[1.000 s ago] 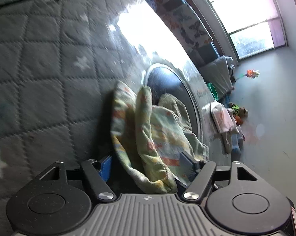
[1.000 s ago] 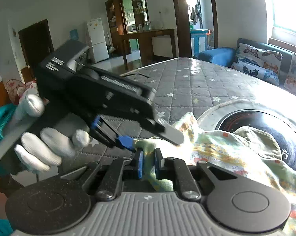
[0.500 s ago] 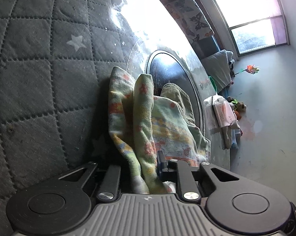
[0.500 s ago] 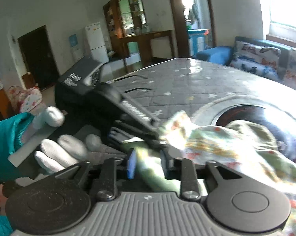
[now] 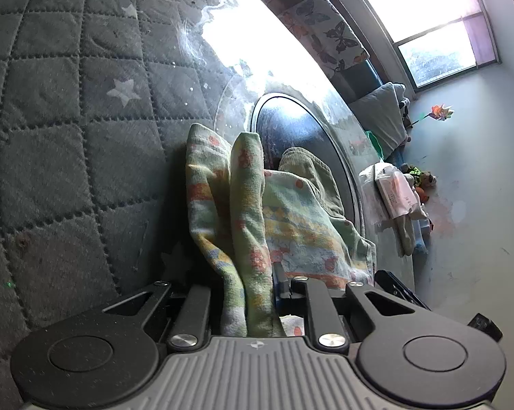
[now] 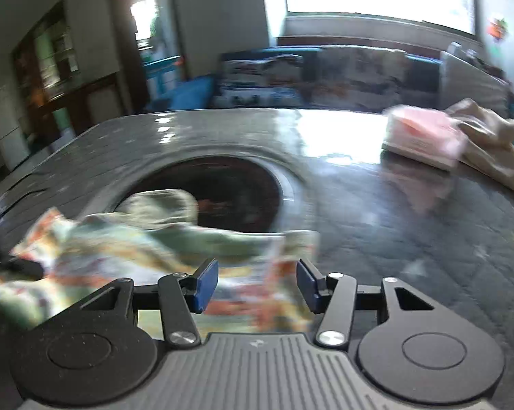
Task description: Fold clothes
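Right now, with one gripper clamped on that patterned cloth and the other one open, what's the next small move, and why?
Probably bring the right gripper forward and close it on the cloth edge. Its blue pads stand apart with the patterned cloth lying between them ungripped, while the left gripper is clamped on a bunched fold. A second hold would let the cloth be spread over the quilted cover for folding.

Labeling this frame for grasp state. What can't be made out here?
- Left wrist view: left gripper finger pads are hidden by the bunched patterned garment.
- Right wrist view: motion blur smears the garment's print and edges; whether it touches the open right gripper is unclear.
- Right wrist view: pink pack label is blurred and unreadable.
- Left wrist view: the garment's far side is hidden behind its own folds.
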